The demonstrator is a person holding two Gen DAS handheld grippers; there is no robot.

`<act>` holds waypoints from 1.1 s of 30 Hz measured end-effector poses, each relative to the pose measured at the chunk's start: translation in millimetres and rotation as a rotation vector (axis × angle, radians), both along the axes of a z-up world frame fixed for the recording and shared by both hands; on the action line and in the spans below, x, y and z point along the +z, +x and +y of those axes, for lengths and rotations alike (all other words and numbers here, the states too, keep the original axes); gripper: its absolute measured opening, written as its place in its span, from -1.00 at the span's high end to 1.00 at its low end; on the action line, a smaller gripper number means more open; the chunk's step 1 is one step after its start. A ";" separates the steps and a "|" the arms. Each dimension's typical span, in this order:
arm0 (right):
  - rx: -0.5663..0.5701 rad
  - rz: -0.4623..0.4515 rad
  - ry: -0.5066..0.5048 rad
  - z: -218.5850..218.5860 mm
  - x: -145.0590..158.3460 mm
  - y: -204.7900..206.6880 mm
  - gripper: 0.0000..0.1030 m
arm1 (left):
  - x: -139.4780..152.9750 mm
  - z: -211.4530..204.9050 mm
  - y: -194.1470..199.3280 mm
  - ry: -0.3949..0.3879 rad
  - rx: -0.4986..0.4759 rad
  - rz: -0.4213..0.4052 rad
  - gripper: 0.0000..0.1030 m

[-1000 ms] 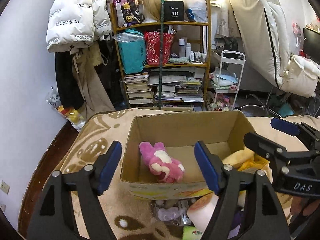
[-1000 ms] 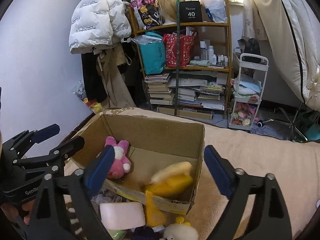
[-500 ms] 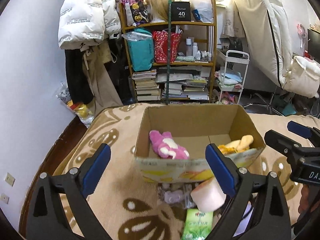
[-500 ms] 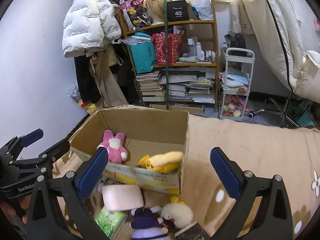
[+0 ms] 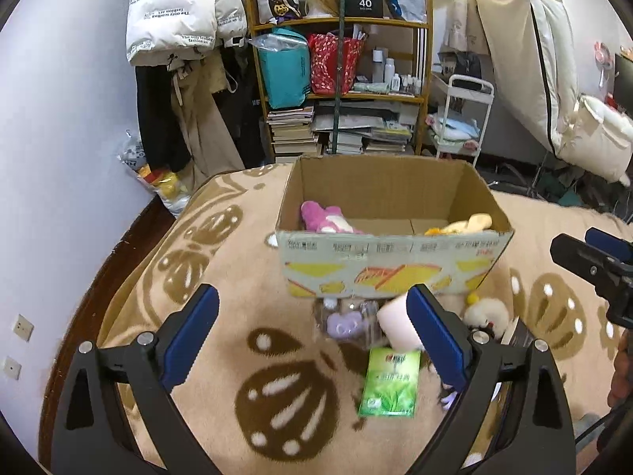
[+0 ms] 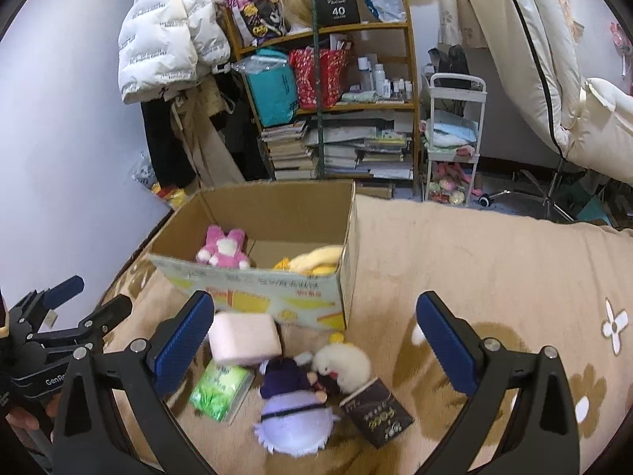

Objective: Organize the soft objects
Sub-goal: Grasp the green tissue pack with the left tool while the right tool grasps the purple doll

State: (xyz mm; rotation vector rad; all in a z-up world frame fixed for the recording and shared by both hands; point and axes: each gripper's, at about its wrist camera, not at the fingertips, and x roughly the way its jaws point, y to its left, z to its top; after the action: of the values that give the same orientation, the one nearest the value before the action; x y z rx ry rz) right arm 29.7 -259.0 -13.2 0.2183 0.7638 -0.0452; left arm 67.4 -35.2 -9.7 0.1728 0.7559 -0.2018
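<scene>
We hold both grippers above the patterned blanket (image 5: 245, 356), the left gripper (image 5: 312, 336) and the right gripper (image 6: 314, 340) each spread wide with nothing between the pads. The cardboard box (image 6: 277, 293) sits toward the blanket's far edge, with a pink plush (image 6: 223, 247) and a yellow plush (image 6: 316, 259) inside it. Just in front of its near wall lie a pink block (image 6: 245, 340), a green packet (image 6: 219, 390), a purple plush (image 6: 292, 415), a white fluffy toy (image 6: 348, 362) and a small dark book (image 6: 378, 411). In the left view, the finger (image 5: 435, 340) covers part of the pink block, and a clear-wrapped lilac item (image 5: 344, 322) is too blurred to name. A cluttered bookshelf (image 6: 336, 118) stands beyond the blanket.
</scene>
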 end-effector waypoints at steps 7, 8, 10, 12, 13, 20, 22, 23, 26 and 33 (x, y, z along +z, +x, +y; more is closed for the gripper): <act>0.020 0.078 0.015 7.4 -10.2 -9.9 -1.00 | -6.3 -2.7 -12.8 0.032 -0.018 0.031 -0.84; 0.019 0.084 0.015 7.3 -11.1 -10.2 -1.00 | -7.6 -1.9 -13.6 0.032 -0.018 0.037 -0.84; 0.016 0.101 0.015 6.2 -13.6 -11.8 -1.00 | -11.0 -1.2 -15.1 0.035 -0.020 0.053 -0.84; 0.010 0.119 0.018 4.6 -16.4 -11.2 -1.00 | -14.3 -1.0 -16.2 0.039 -0.017 0.066 -0.84; 0.008 0.130 0.025 3.6 -17.9 -10.4 -1.00 | -16.3 -0.3 -16.5 0.037 -0.017 0.073 -0.84; 0.003 0.187 0.034 5.0 -32.8 -1.2 -1.00 | -33.0 -5.4 -11.3 0.042 -0.026 0.129 -0.84; 0.004 0.206 0.040 6.2 -37.2 1.3 -1.00 | -37.2 -6.6 -9.1 0.037 -0.029 0.144 -0.84; 0.006 0.211 0.042 6.6 -38.9 2.4 -0.99 | -40.0 -7.5 -7.8 0.036 -0.032 0.155 -0.84; 0.009 0.224 0.045 8.7 -44.7 6.3 -0.98 | -48.0 -11.7 -3.9 0.038 -0.043 0.184 -0.84; 0.014 0.259 0.065 12.1 -57.7 15.9 -0.98 | -67.8 -26.9 2.5 0.066 -0.073 0.243 -0.84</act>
State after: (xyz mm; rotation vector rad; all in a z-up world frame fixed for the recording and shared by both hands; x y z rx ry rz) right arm 45.6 -246.9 -70.9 0.2726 1.0259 -0.0361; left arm 69.8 -62.1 -77.5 0.2416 0.9998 -0.2701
